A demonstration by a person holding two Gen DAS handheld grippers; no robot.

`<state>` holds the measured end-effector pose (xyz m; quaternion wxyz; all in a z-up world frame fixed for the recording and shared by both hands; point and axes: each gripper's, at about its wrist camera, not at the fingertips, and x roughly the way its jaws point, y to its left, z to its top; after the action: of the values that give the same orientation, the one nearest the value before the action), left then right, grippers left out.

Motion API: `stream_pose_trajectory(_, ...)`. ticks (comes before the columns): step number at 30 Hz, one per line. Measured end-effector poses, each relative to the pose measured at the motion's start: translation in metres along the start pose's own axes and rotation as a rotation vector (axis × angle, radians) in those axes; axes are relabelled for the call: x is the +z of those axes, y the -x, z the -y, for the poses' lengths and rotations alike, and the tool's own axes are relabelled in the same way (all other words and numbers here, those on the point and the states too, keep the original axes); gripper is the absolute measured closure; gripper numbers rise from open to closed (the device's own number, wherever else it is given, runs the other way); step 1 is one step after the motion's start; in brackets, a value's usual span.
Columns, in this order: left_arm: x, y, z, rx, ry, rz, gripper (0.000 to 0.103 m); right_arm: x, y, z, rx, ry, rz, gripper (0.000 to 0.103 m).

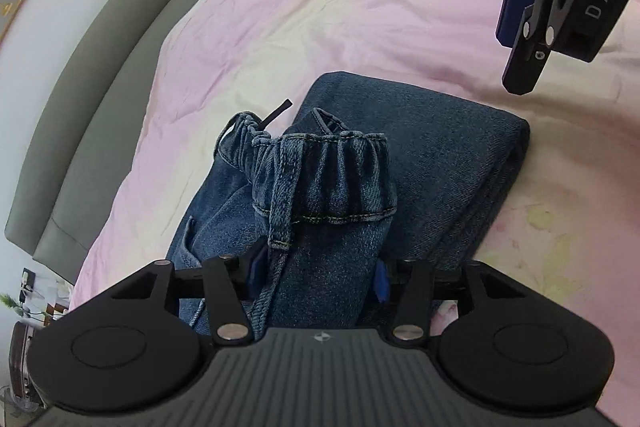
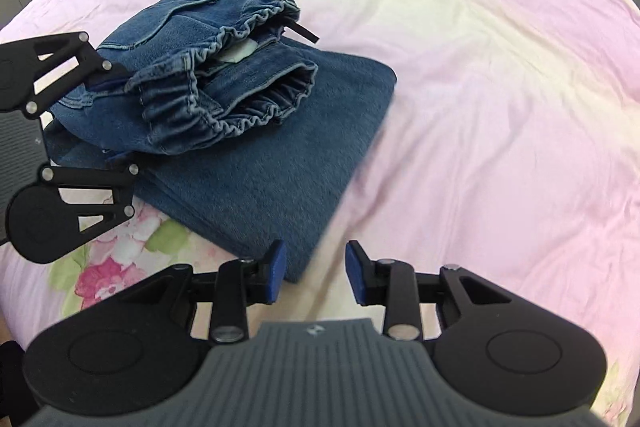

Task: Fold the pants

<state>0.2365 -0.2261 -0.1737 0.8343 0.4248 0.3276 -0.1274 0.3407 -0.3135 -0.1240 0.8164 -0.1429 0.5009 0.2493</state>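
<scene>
The left gripper pointed down at a slant, its blue pads clamped on a bunched fold of the jeans below the waistband. The right gripper hung apart, tilted steeply down, jaws parted with nothing between them.

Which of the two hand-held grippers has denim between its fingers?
The left hand-held gripper: the jeans fill its gap near the waistband. The right hand-held gripper is open, with nothing between its fingers.
</scene>
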Motion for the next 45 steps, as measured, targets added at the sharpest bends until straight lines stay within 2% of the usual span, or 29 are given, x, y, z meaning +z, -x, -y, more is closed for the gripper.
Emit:
stream_pose_trajectory(2,0.004,0.005,-0.006,-0.052,0.01,0.005,0.037,-0.001,0.005,0.002,0.023,-0.02,0.004,0.072)
stream_pose_trajectory(4,0.005,0.011,-0.016,-0.148,0.05,0.011,0.032,0.0,0.006,0.003,0.042,-0.039,0.014,0.071)
stream_pose_trajectory(11,-0.026,0.037,-0.079,-0.408,0.293,0.072,0.028,0.024,0.031,-0.003,0.143,-0.131,0.093,0.071)
stream_pose_trajectory(12,-0.034,0.043,-0.087,-0.427,0.315,0.072,0.028,0.028,0.035,-0.006,0.164,-0.156,0.105,0.071)
stream_pose_trajectory(14,-0.05,0.049,-0.096,-0.4,0.31,0.056,0.028,0.037,0.039,-0.01,0.219,-0.209,0.123,0.071)
stream_pose_trajectory(17,-0.087,0.054,-0.102,-0.298,0.276,0.001,0.027,0.053,0.031,-0.016,0.283,-0.289,0.145,0.071)
stream_pose_trajectory(21,-0.138,0.039,-0.119,-0.23,0.292,-0.113,0.027,0.08,0.013,-0.025,0.292,-0.343,0.15,0.065)
stream_pose_trajectory(24,-0.168,0.027,-0.128,-0.26,0.373,-0.16,0.028,0.093,-0.007,-0.021,0.294,-0.43,0.119,0.059)
stream_pose_trajectory(28,-0.183,0.017,-0.136,-0.3,0.486,-0.139,0.031,0.1,-0.037,-0.011,0.32,-0.584,0.079,0.06)
stream_pose_trajectory(29,-0.183,0.014,-0.137,-0.304,0.502,-0.131,0.036,0.1,-0.042,-0.008,0.342,-0.628,0.077,0.068)
stream_pose_trajectory(30,-0.181,0.012,-0.137,-0.299,0.513,-0.126,0.039,0.1,-0.043,-0.007,0.36,-0.662,0.082,0.081)
stream_pose_trajectory(31,-0.18,0.01,-0.136,-0.303,0.523,-0.126,0.047,0.101,-0.041,-0.008,0.347,-0.676,0.098,0.095)
stream_pose_trajectory(32,-0.179,0.006,-0.135,-0.311,0.533,-0.13,0.059,0.102,-0.034,-0.012,0.332,-0.652,0.117,0.097)
stream_pose_trajectory(33,-0.179,0.005,-0.133,-0.304,0.536,-0.134,0.062,0.104,-0.025,-0.018,0.307,-0.611,0.142,0.098)
stream_pose_trajectory(35,-0.179,0.003,-0.129,-0.269,0.519,-0.133,0.079,0.105,0.0,-0.036,0.257,-0.514,0.202,0.1)
stream_pose_trajectory(39,-0.197,0.008,-0.131,-0.278,0.509,-0.121,0.083,0.083,0.023,-0.042,0.199,-0.498,0.231,0.103)
stream_pose_trajectory(43,-0.203,0.011,-0.127,-0.302,0.474,-0.129,0.084,0.045,-0.008,-0.032,0.167,-0.572,0.136,0.103)
stream_pose_trajectory(45,-0.204,0.013,-0.126,-0.312,0.46,-0.138,0.084,0.035,-0.023,-0.031,0.153,-0.58,0.116,0.103)
